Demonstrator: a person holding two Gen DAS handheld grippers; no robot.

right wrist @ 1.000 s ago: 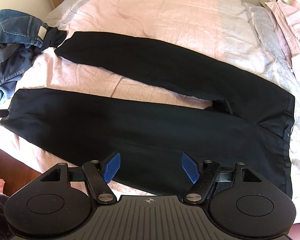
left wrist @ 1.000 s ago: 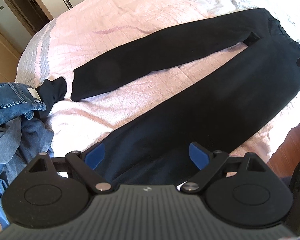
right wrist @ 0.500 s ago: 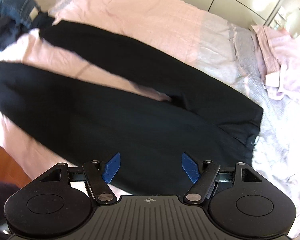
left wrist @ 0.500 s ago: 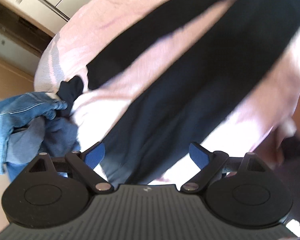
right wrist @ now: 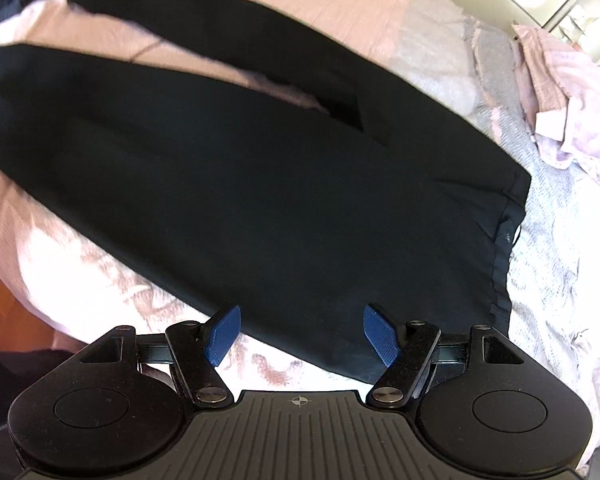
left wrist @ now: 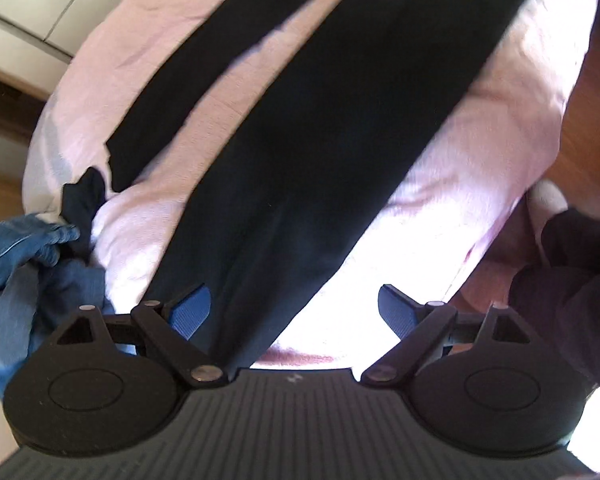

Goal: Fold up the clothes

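Observation:
Black trousers (left wrist: 320, 152) lie flat on the pink bedspread (left wrist: 472, 152), legs spread apart. In the left wrist view the near leg's cuff end runs down between the blue pads of my left gripper (left wrist: 294, 310), which stands open just above it. The right wrist view shows the trousers (right wrist: 240, 184) from the waist side, the waistband at the right. My right gripper (right wrist: 300, 334) hangs open over the near edge of the seat, close to the waistband corner. Neither pair of pads presses on the cloth.
Blue jeans (left wrist: 24, 256) and a dark sock (left wrist: 84, 196) are heaped at the bed's left end. A crumpled pink garment (right wrist: 560, 92) lies beyond the waistband. Wooden floor (left wrist: 592, 100) shows past the near bed edge. A person's dark sleeve (left wrist: 572, 264) is at the right.
Both grippers have sunk toward the bed and rolled; the trousers now fill more of each view. The left one closed in on the near cuff, the right one shifted toward the waistband. Jaws unchanged.

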